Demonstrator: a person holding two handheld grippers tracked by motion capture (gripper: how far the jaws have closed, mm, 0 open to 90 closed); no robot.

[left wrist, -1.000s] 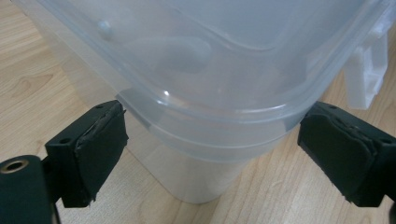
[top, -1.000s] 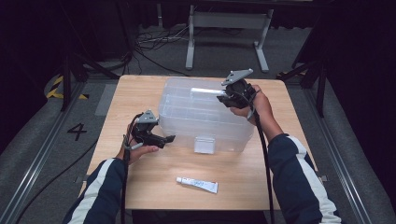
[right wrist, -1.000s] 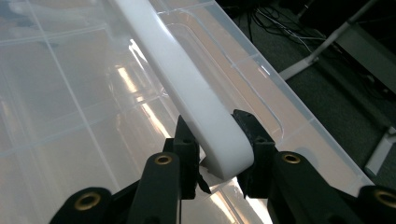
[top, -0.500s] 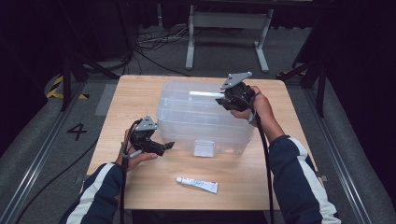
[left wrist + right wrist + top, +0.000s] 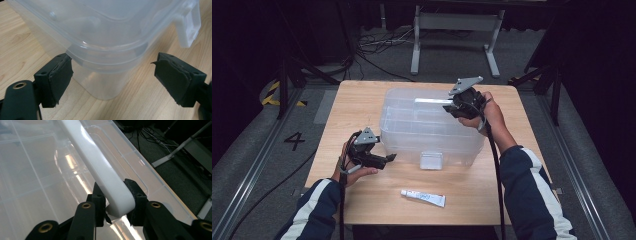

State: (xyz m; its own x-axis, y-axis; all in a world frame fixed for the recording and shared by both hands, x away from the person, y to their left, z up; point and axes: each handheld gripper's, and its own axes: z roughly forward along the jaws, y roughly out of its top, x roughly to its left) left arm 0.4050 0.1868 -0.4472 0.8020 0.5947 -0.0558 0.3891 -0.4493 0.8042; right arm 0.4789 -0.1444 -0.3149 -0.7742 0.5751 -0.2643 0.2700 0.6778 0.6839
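So there's a clear plastic storage box [image 5: 427, 132] with its lid on, sitting roughly mid-desk [image 5: 362, 97], a bit toward the far side. A white handle [image 5: 432, 101] runs across the top of the lid. The right hand-held gripper [image 5: 448, 107] is over the far right part of the lid, and in the right gripper view its two black jaws are clamped on the rounded end of that handle [image 5: 105, 175], pads pressed against both sides. So it's gripping the handle, no doubt about that one.

The left hand-held gripper [image 5: 388, 159] is down at the near left corner of the box, just beside it, held low over the desk in the person's left hand [image 5: 354, 167]. In the left gripper view the jaws stand wide apart with the box's rounded corner [image 5: 105, 57] between them, but neither pad looks like it's pressing on the plastic. The jaws have just been closing a little, with that corner in between. It's open, not holding anything.

A white latch clip [image 5: 431, 160] hangs on the near side of the box, and it also shows at the top right in the left gripper view [image 5: 188, 27]. A small white tube [image 5: 423, 198] lies flat on the desk near the front edge, well apart from both grippers and the box.
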